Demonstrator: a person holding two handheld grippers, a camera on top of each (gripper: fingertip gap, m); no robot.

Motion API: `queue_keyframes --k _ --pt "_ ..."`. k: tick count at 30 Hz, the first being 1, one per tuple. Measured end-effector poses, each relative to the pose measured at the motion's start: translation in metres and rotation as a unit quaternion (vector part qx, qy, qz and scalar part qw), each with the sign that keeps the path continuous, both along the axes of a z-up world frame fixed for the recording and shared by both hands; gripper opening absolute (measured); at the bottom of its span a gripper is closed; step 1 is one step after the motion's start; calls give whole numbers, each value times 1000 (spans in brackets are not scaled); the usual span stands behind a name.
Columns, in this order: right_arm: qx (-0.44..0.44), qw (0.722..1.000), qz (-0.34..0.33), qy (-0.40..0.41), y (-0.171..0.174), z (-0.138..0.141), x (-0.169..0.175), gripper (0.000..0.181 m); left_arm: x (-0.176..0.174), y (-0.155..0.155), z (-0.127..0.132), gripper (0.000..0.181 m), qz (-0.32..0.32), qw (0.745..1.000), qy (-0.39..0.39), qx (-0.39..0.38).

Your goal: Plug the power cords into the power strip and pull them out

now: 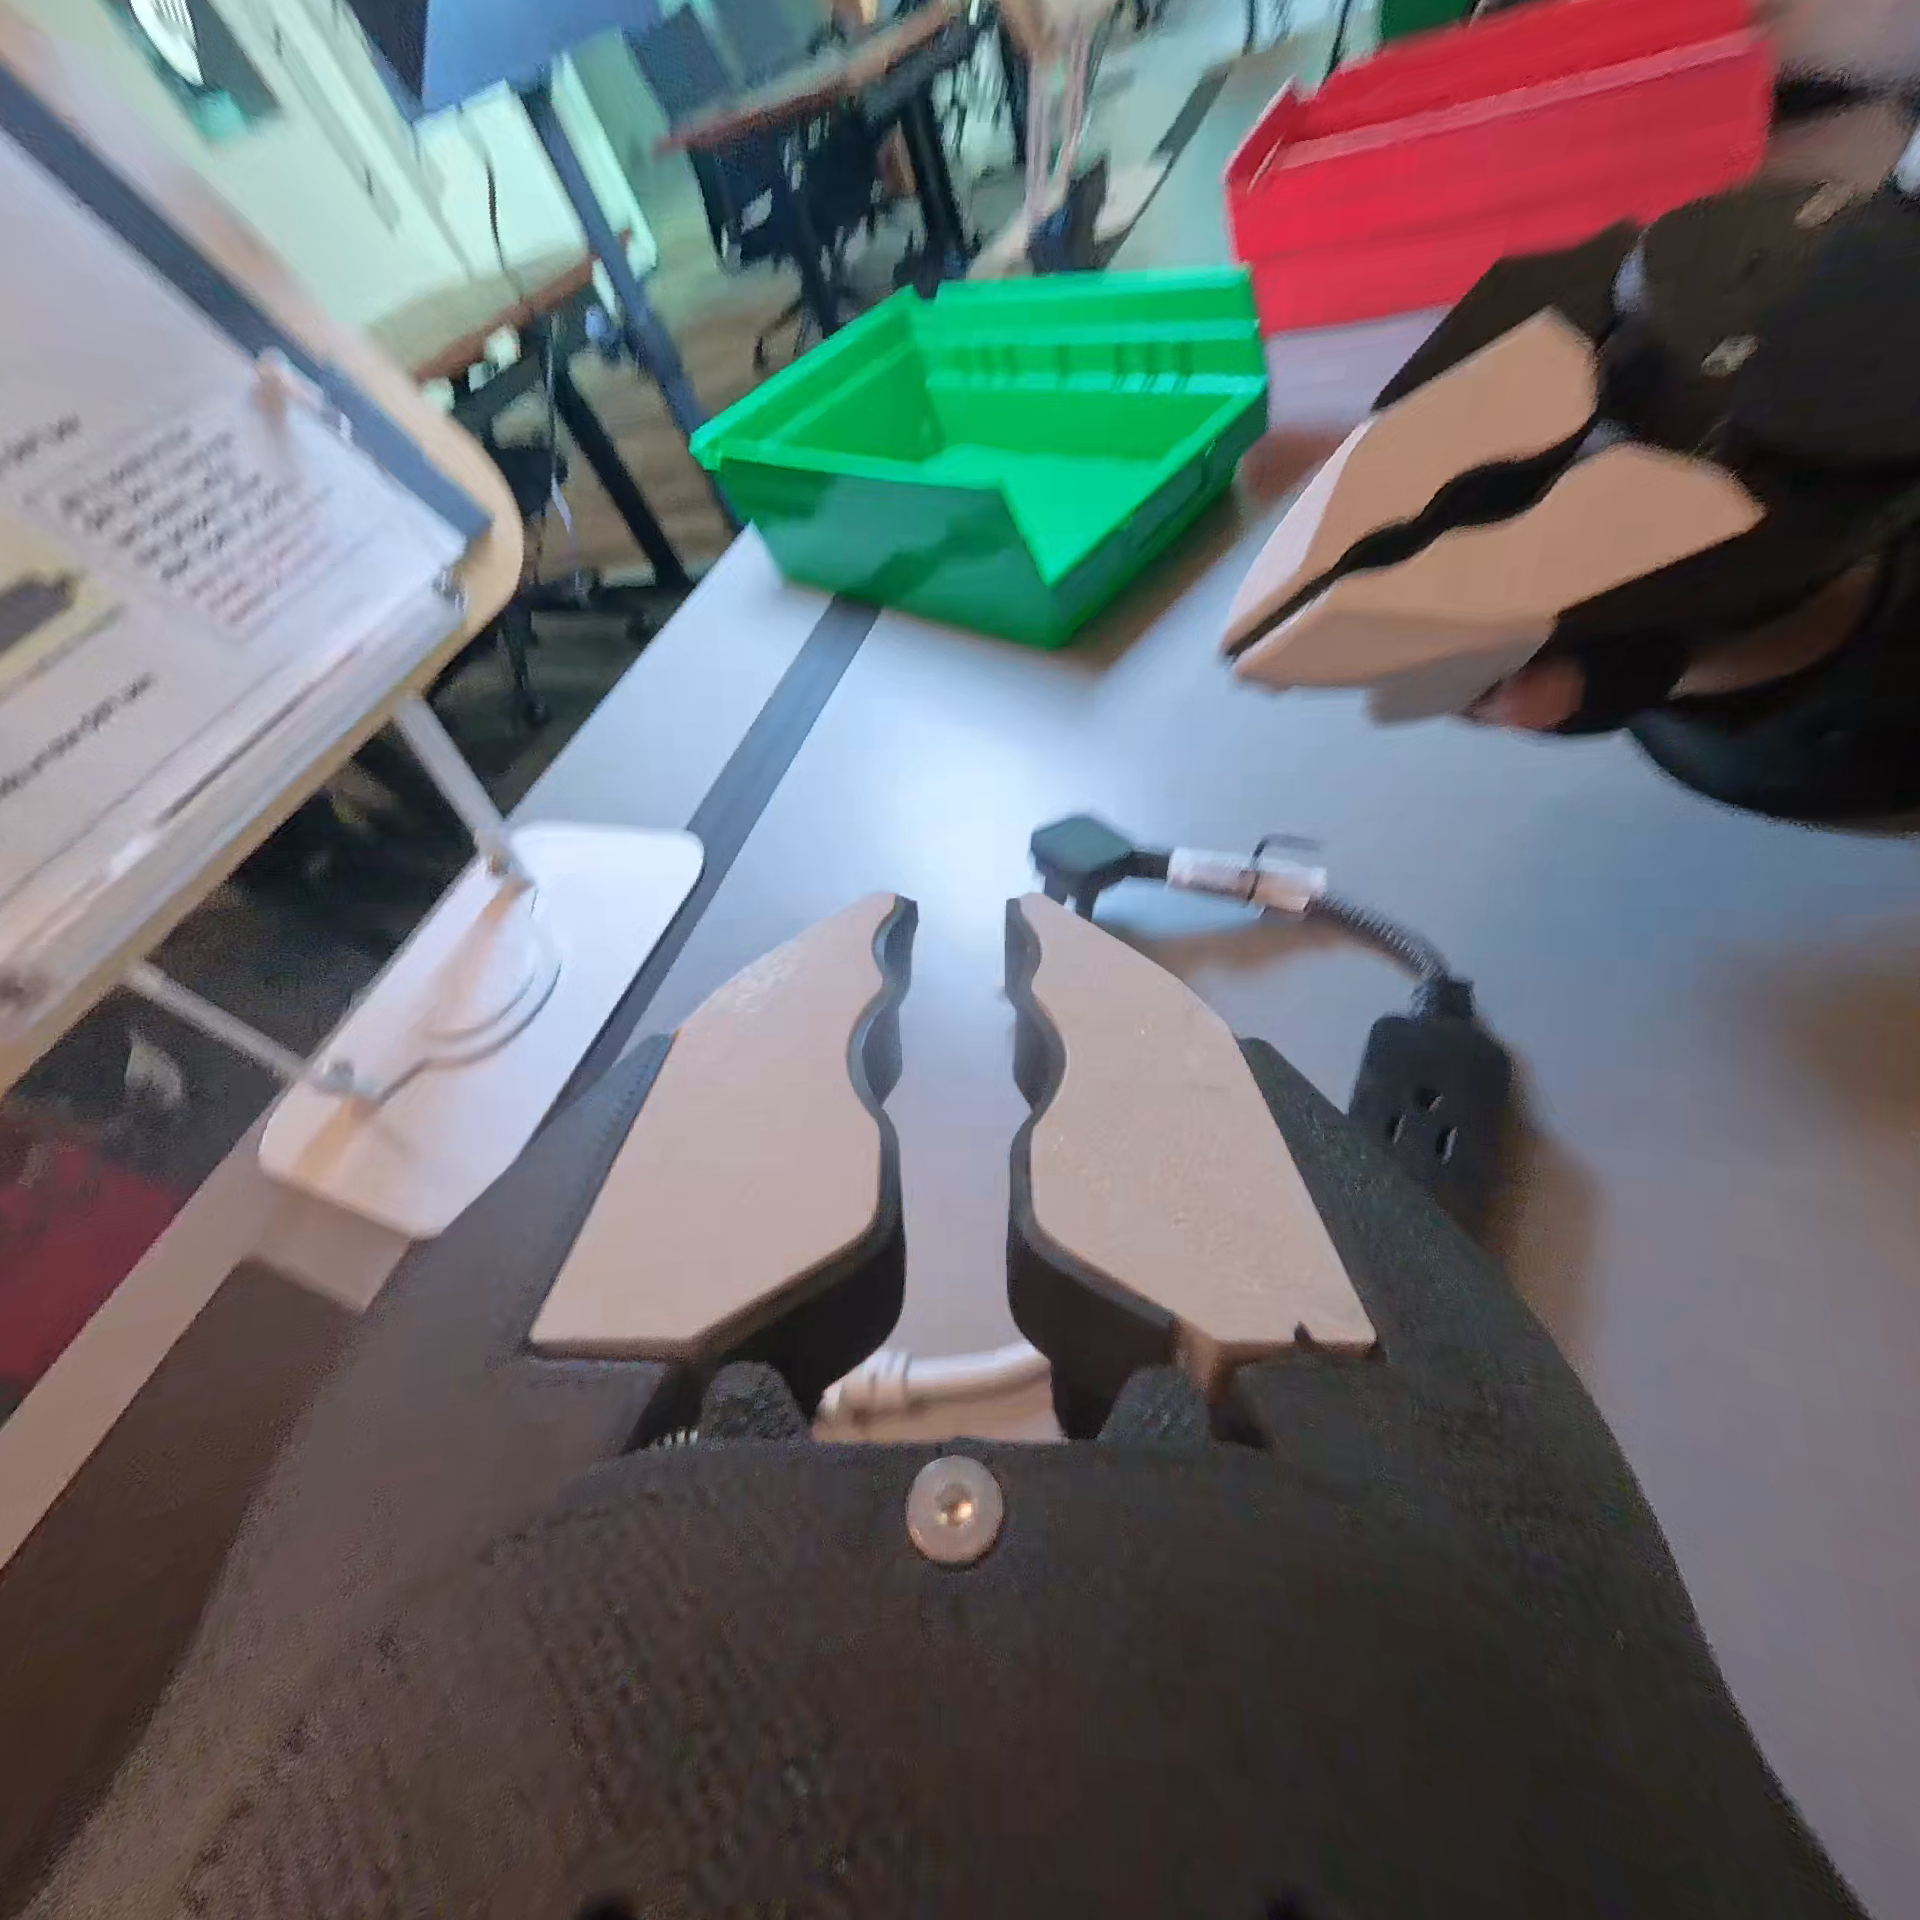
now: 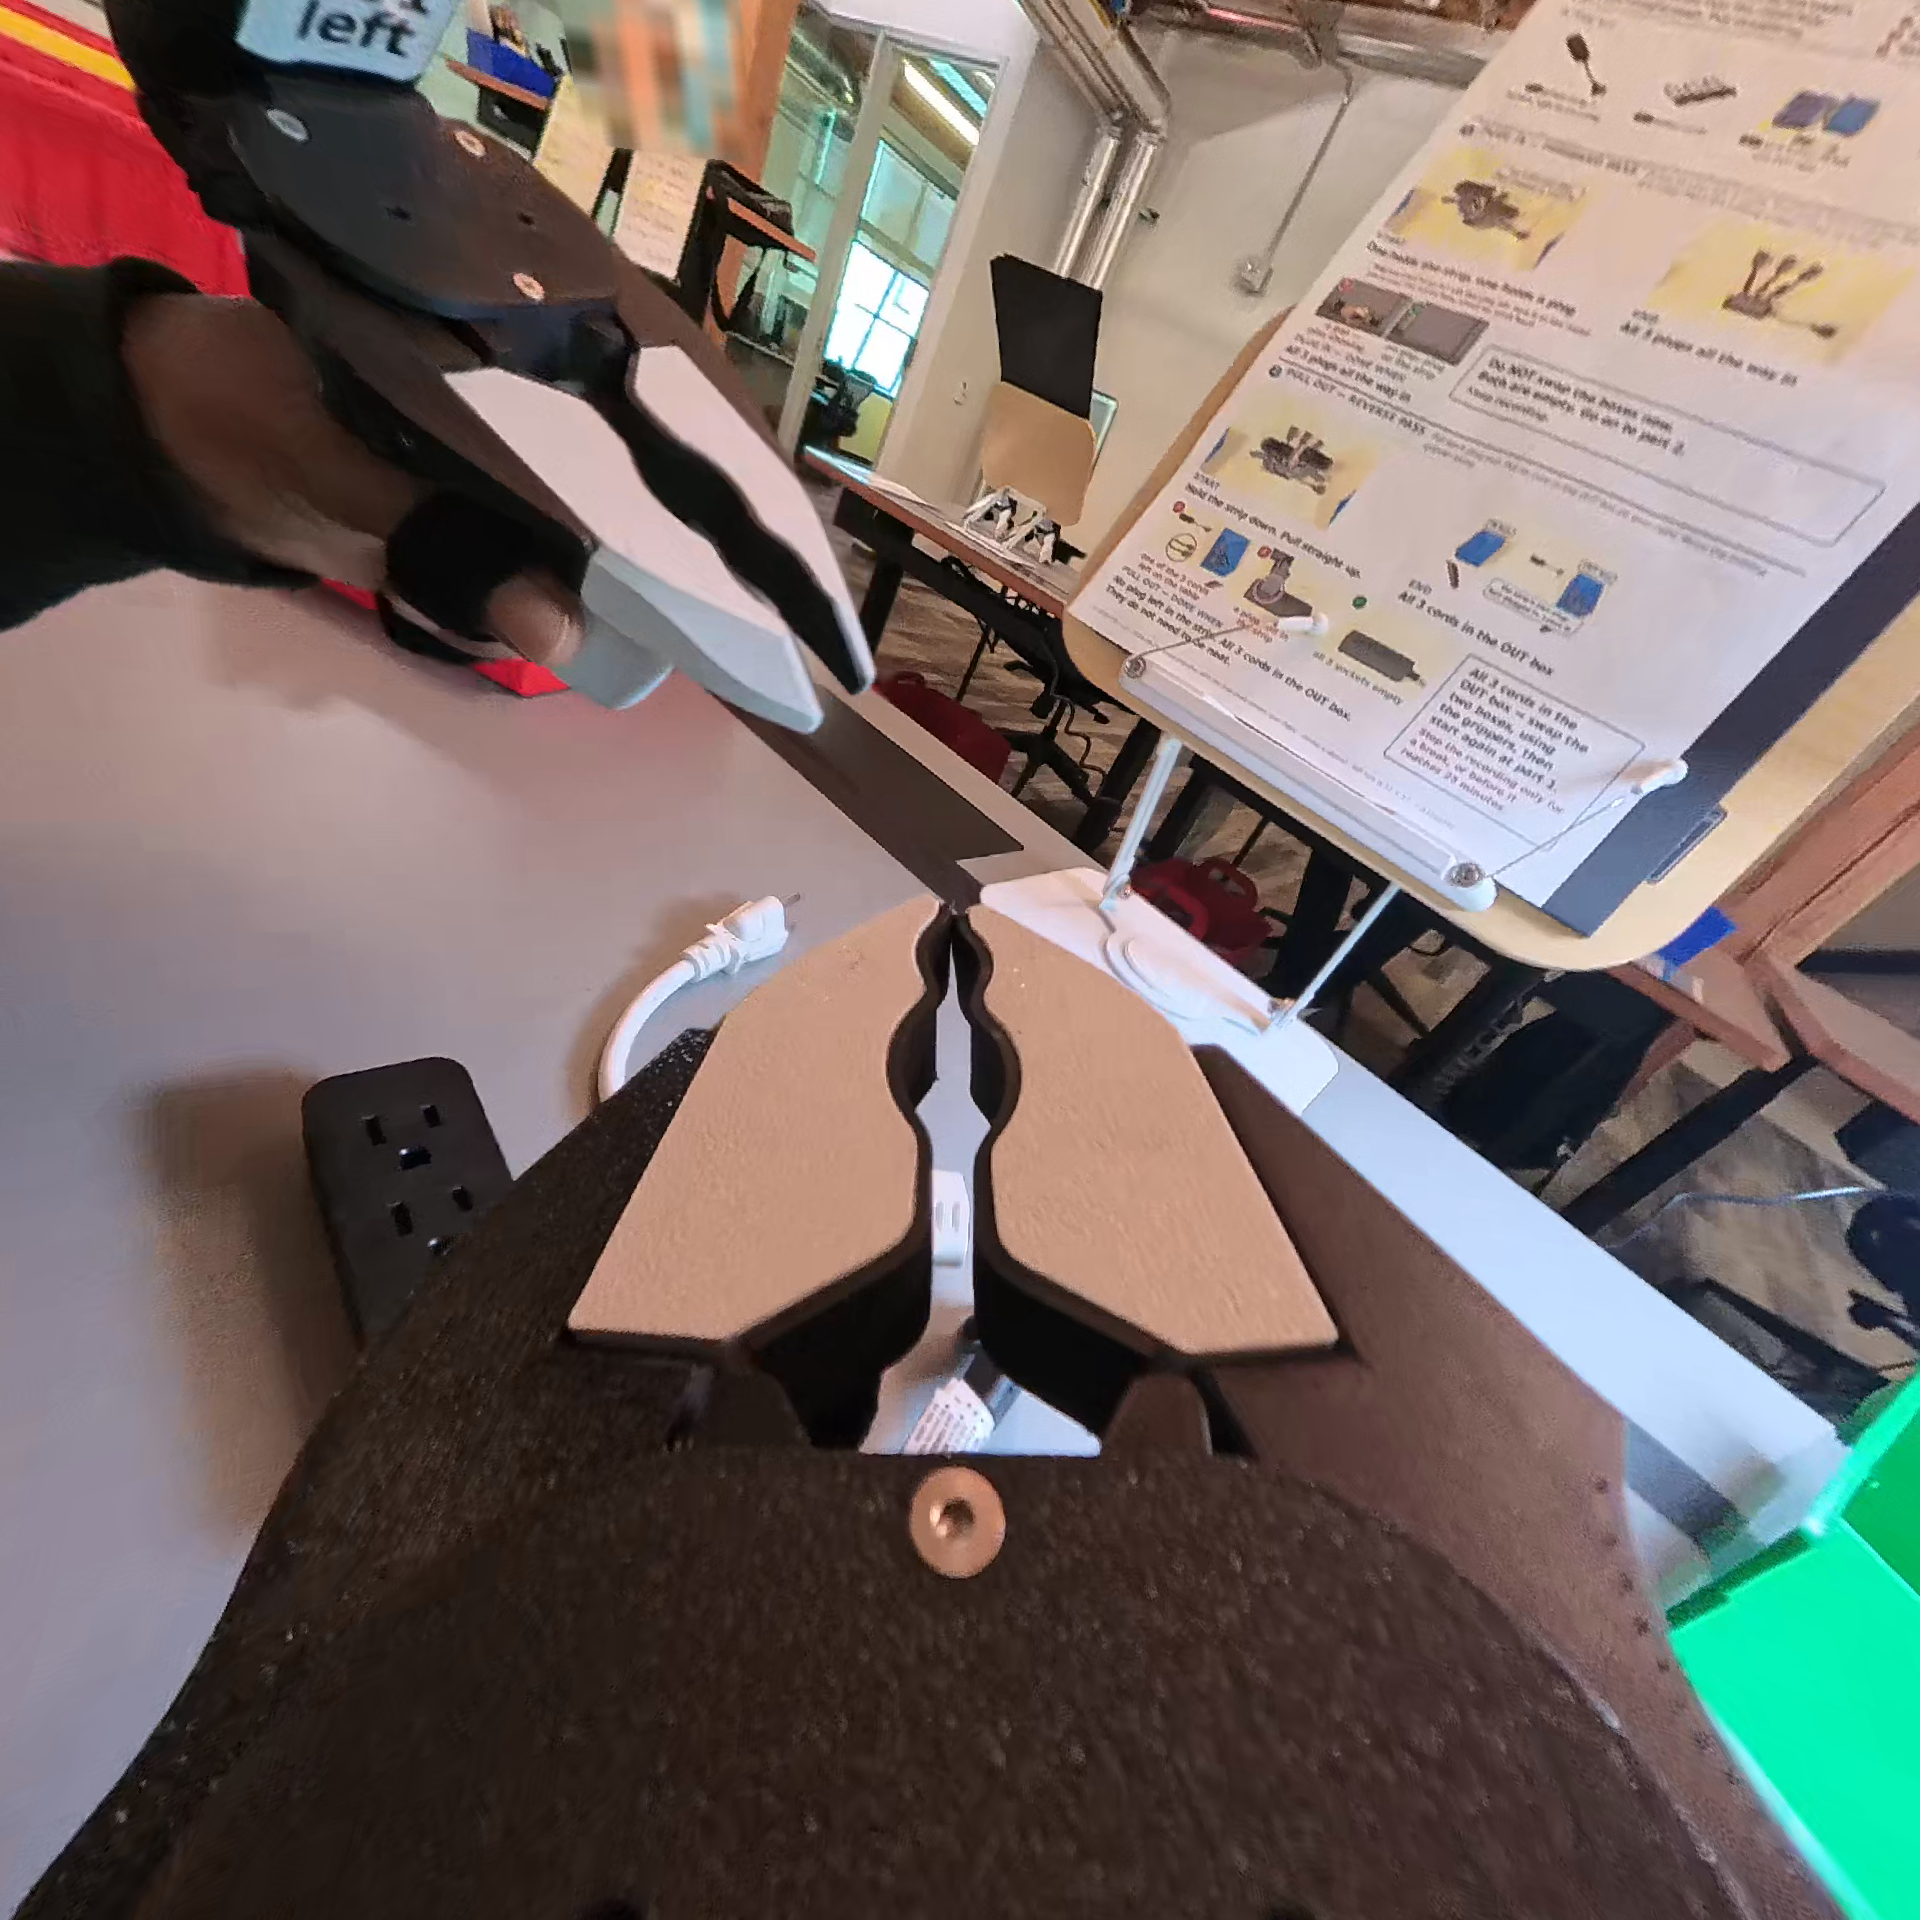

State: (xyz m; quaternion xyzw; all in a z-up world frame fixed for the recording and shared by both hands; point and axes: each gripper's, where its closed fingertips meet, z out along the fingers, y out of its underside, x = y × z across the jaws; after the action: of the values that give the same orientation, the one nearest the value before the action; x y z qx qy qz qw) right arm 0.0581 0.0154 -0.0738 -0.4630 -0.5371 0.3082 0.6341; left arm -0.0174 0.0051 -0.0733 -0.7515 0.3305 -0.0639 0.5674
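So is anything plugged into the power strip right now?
Not in the sockets that show: the power strip has bare outlets, and the white plug lies loose on the table.

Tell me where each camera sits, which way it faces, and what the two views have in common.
Left wrist view: rides the left gripper, looking along its parted fingers over the grey table toward the green bin and red bin; the right gripper and gloved hand show too.
Right wrist view: rides the right gripper, facing the instruction board on its stand; the left gripper enters upper left.
Shared: the black power strip, table, board and white cord.
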Motion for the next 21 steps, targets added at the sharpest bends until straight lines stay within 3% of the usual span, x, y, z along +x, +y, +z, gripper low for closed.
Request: queue_keyframes --k 5,10,14,17,21 --pt "-24 1000 4 -5 5 -6 -2 1 -67 5 -54 30 69 988 62 -123" --pt "-29 999 10 -17 4 -11 -5 2 -115 11 -121 44 140 953 -20 -269" --pt "-31 999 12 -26 4 -15 -6 2 -118 19 -143 55 185 919 -101 -334" --pt "-33 999 11 -35 6 -18 -6 2 -111 21 -153 60 211 907 -77 -357" --pt "-37 998 13 -43 6 -23 -6 2 -103 28 -157 43 218 914 -21 -340"
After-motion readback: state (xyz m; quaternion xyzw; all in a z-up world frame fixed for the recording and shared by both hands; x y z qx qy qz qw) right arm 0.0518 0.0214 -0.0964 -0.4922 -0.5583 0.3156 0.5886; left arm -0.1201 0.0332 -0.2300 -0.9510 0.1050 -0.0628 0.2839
